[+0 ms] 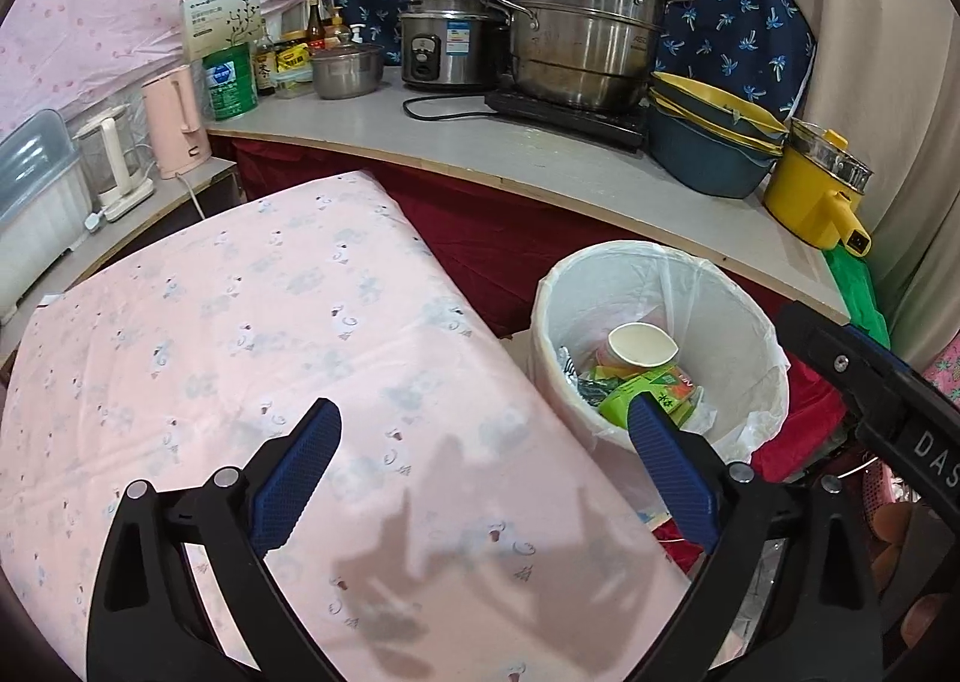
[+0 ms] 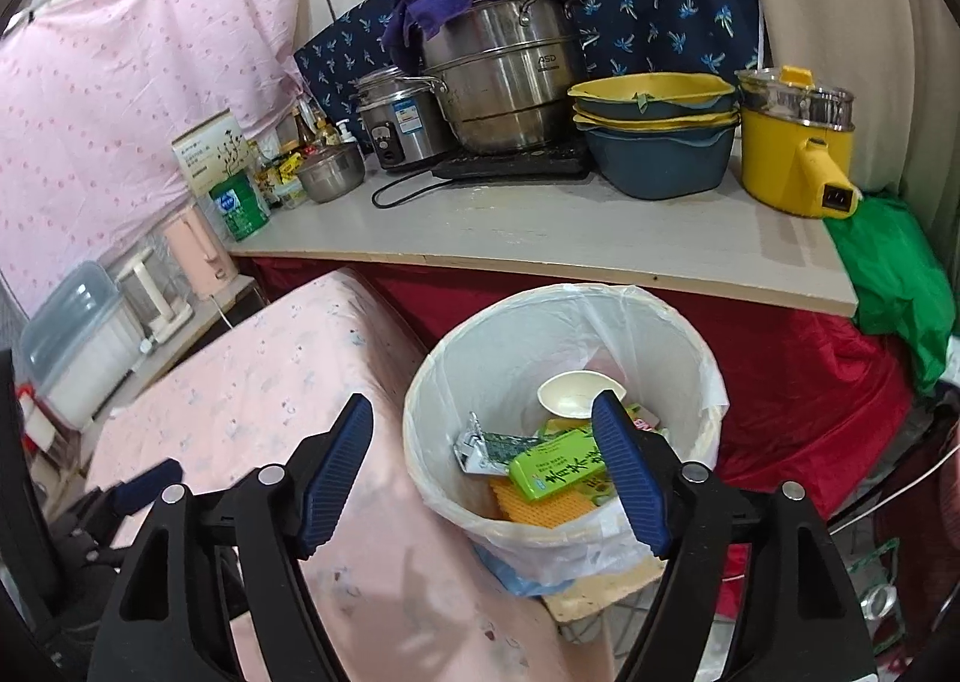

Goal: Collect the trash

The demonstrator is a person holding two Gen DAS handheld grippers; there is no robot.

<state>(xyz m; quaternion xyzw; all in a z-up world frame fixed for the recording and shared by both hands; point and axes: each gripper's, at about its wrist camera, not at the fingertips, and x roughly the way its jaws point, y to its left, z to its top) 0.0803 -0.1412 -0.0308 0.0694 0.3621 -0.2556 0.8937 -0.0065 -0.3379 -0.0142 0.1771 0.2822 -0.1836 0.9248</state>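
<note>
Trash fills the white-lined bin (image 2: 564, 412) beside the pink-clothed surface (image 1: 240, 352): a green carton (image 2: 555, 463), a paper cup (image 2: 570, 395). Left claw (image 1: 486, 430) and right claw (image 2: 483, 430) both gape, empty.

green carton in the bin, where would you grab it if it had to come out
Grip the green carton across its narrow width near the middle, coming straight down from above. It lies nearly flat on top of the other trash, long axis slanting across the bin, and the bin wall blocks any side approach. The paper cup lies just behind it.
</note>
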